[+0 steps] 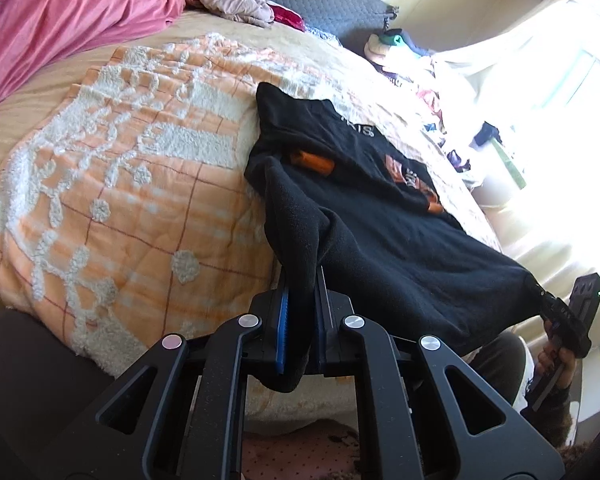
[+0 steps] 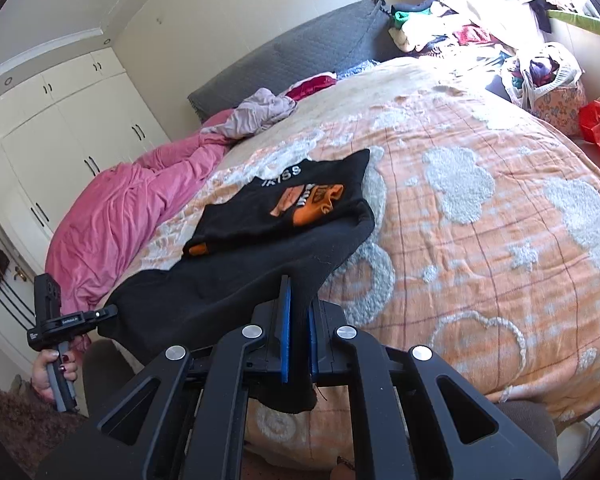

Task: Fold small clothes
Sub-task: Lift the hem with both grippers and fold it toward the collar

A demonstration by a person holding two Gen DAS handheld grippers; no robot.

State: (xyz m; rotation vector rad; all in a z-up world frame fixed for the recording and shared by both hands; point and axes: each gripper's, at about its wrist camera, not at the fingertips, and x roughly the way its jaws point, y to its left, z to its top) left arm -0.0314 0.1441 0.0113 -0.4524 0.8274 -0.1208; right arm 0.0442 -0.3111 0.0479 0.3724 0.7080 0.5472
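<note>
At the bed's near edge, the left gripper [image 1: 300, 320] and right gripper [image 2: 298, 340] are each clamping a hem corner of the black shirt [image 1: 364, 208], needing level, taut carrying toward its collar to fold cleanly.

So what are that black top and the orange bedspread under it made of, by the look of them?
Black top: soft, matte knit, probably fleece or sweatshirt cotton; it drapes thickly from both grippers and shows fine fuzz. Its orange print looks smooth, likely a plastic transfer.
Orange bedspread: thin woven cloth, likely cotton, with raised white tufted patterns like chenille; the tufts look woolly.
</note>
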